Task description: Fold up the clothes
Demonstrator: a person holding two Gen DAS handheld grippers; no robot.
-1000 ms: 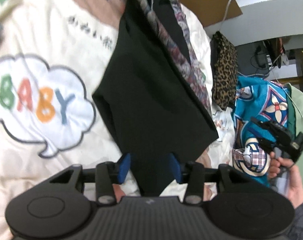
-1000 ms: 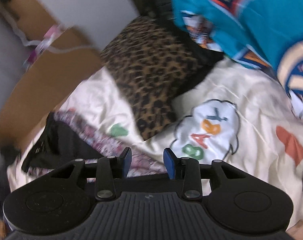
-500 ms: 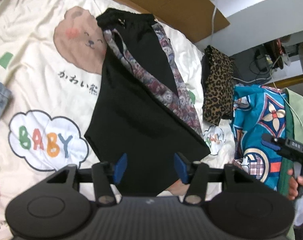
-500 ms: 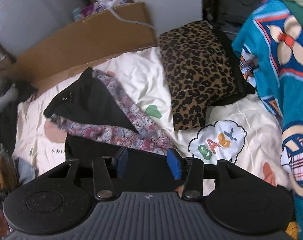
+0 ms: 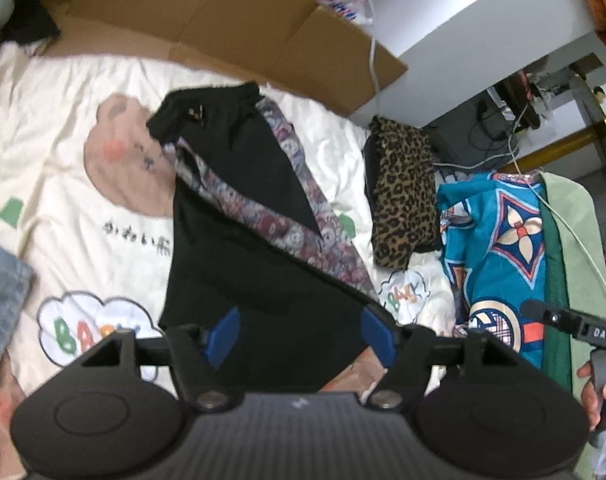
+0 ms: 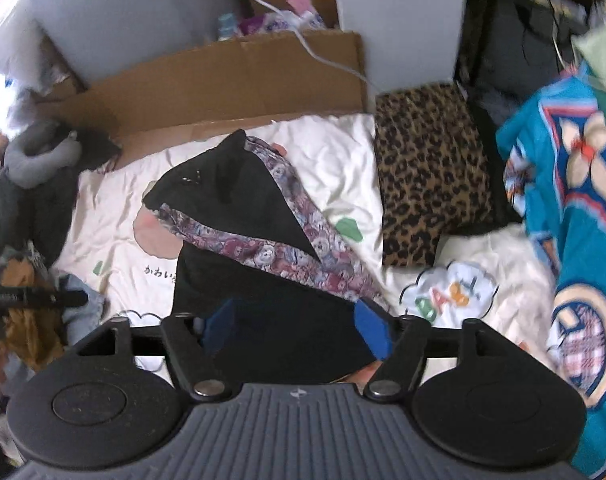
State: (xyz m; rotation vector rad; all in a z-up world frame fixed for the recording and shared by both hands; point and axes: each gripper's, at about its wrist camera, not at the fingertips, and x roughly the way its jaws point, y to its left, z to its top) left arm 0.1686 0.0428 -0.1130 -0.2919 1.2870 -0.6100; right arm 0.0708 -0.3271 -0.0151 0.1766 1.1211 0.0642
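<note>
A black garment (image 5: pixel 259 280) with a patterned bear-print band (image 5: pixel 287 232) lies folded on the cream blanket (image 5: pixel 55 152). My left gripper (image 5: pixel 299 334) hangs well above its near end, jaws opening, blue pads (image 5: pixel 223 336) wide apart and nothing pinched between them. In the right wrist view the same garment (image 6: pixel 263 304) and band (image 6: pixel 271 256) lie below my right gripper (image 6: pixel 295 328), whose jaws are also opening and hold nothing. In the left wrist view the right gripper (image 5: pixel 543 314) shows at the right edge, held in a hand (image 5: pixel 591 388).
A leopard-print cloth (image 5: pixel 403 200) lies right of the garment, with a teal printed garment (image 5: pixel 499 248) and a green cloth (image 5: pixel 575 240) beyond. Flattened cardboard (image 6: pixel 231 76) lines the blanket's far edge. Denim (image 5: pixel 3 292) lies at the left. A white cable (image 6: pixel 315 56) crosses the cardboard.
Both grippers have risen away from the black garment and their jaws have spread wider. The garment stays flat on the blanket, and more of the room is in view.
</note>
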